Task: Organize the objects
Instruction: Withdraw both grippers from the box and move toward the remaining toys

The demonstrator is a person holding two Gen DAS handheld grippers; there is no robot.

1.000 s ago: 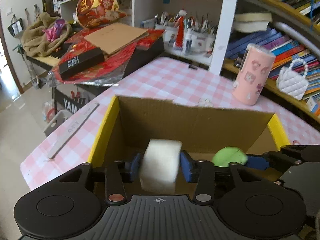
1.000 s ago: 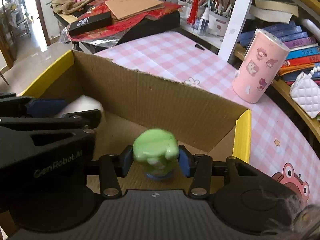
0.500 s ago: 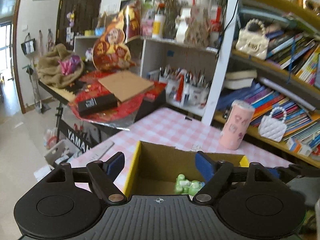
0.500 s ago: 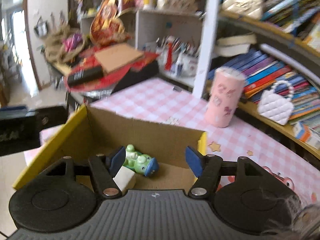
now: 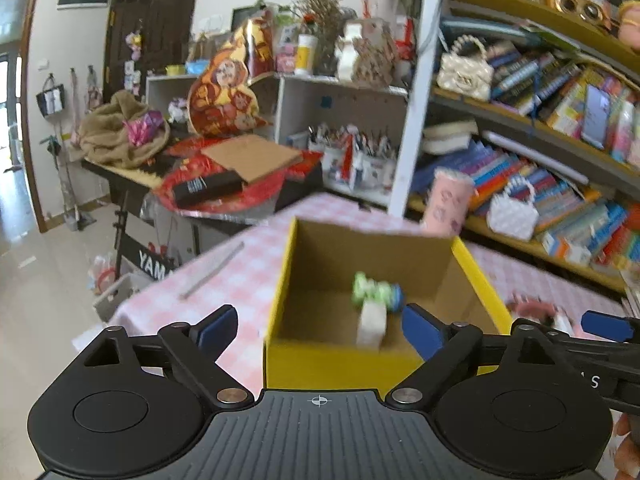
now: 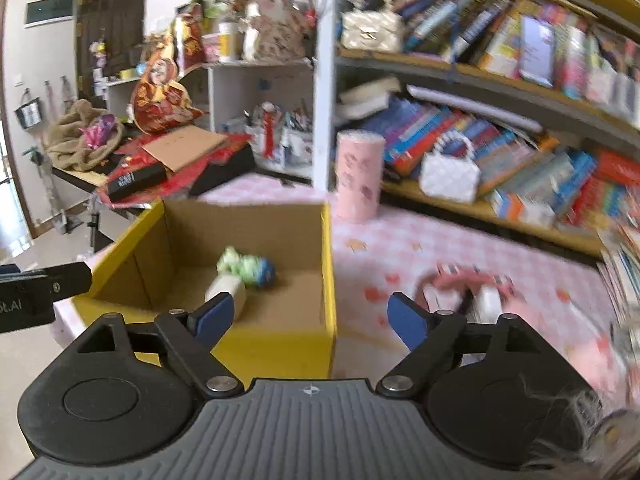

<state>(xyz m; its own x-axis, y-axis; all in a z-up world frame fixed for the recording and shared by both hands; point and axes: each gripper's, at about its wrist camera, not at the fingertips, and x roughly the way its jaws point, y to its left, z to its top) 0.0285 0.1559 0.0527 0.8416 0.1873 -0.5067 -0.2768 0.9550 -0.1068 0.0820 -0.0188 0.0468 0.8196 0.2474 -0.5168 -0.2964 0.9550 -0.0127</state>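
A yellow-rimmed cardboard box (image 5: 276, 312) (image 6: 329, 272) stands on the pink checked table. Inside it lie a white block (image 5: 372, 322) (image 6: 228, 290) and a green toy with a blue base (image 5: 376, 292) (image 6: 248, 266). My left gripper (image 5: 318, 330) is open and empty, held above and in front of the box. My right gripper (image 6: 308, 316) is open and empty, over the box's right front corner. A tip of the right gripper shows in the left wrist view (image 5: 604, 326).
A pink cylindrical tin (image 6: 358, 176) (image 5: 446, 202) stands behind the box. A blurred pink and white item (image 6: 468, 288) lies on the table right of the box. A grey strip (image 5: 212, 270) lies left of it. Bookshelves (image 6: 500, 128) and a cluttered keyboard stand (image 5: 224, 176) are behind.
Both grippers have let go of the white block and the green toy, which now lie in the box. Both grippers have opened and pulled back and up from the box.
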